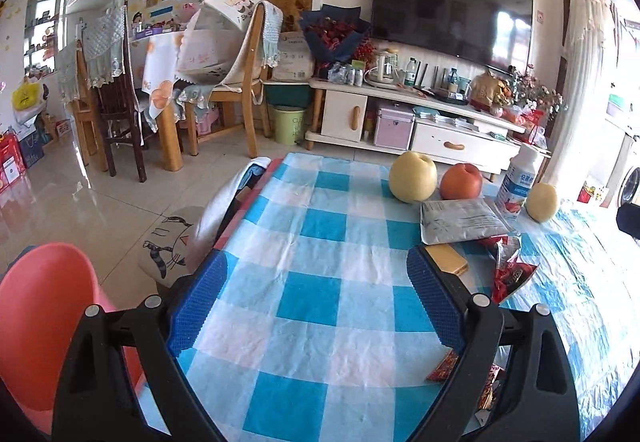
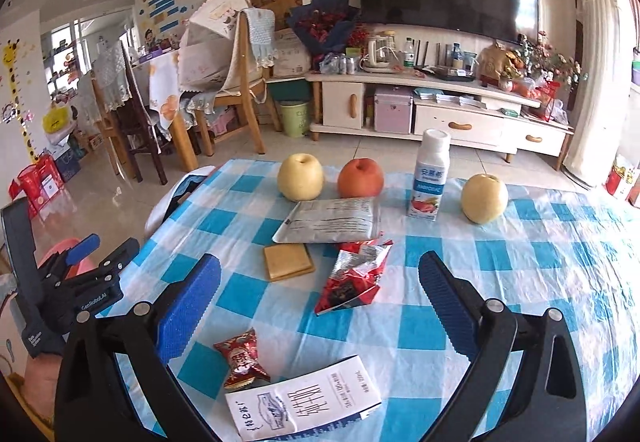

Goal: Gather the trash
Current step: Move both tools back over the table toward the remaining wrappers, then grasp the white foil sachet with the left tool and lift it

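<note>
On the blue-checked table (image 2: 520,242) lie a silver pouch (image 2: 330,222), a crumpled red wrapper (image 2: 352,282), a gold packet (image 2: 289,262), a small red candy wrapper (image 2: 242,360) and a flattened white carton (image 2: 304,398). My right gripper (image 2: 320,266) is open and empty above them. My left gripper (image 1: 316,262) is open and empty over the table's left part; the silver pouch (image 1: 460,222), gold packet (image 1: 446,259) and red wrapper (image 1: 510,274) lie to its right. The left gripper also shows at the left edge of the right wrist view (image 2: 100,254).
Two yellow pears (image 2: 300,177) (image 2: 484,197), a red apple (image 2: 360,177) and a yogurt bottle (image 2: 430,177) stand at the table's far side. A pink bin (image 1: 44,322) sits left of the table. Beyond are chairs (image 1: 236,73), a TV cabinet (image 1: 420,125) and a green bin (image 1: 289,123).
</note>
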### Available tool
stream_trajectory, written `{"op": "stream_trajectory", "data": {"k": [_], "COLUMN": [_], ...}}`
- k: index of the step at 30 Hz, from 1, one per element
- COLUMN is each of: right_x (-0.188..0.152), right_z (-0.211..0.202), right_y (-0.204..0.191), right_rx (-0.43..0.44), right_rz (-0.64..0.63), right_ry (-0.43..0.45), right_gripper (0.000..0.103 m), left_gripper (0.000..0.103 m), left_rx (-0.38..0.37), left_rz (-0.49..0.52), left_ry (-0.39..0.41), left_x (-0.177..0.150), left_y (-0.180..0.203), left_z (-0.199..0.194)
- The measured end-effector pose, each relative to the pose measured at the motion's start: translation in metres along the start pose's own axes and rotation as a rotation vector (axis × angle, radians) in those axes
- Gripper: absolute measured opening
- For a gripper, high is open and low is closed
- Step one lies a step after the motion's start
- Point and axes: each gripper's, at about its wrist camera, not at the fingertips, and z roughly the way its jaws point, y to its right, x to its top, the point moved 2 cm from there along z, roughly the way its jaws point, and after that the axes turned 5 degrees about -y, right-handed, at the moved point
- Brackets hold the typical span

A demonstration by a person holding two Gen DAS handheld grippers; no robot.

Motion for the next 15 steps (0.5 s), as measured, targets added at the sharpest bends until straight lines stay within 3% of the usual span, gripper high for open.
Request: {"op": "stream_trajectory", "data": {"k": [15], "right_x": [0.015], "right_z": [-0.003], "right_y": [0.080], "right_rx": [-0.057], "right_rz": [0.167], "right_ry": [0.016], "right_gripper": [0.098], "left_gripper": [0.092], "left_rx": [-0.081], "left_rz": [0.133], "left_ry": [-0.055], "left_x": [0.001], "left_y": [0.065], "left_z": [0.025]}}
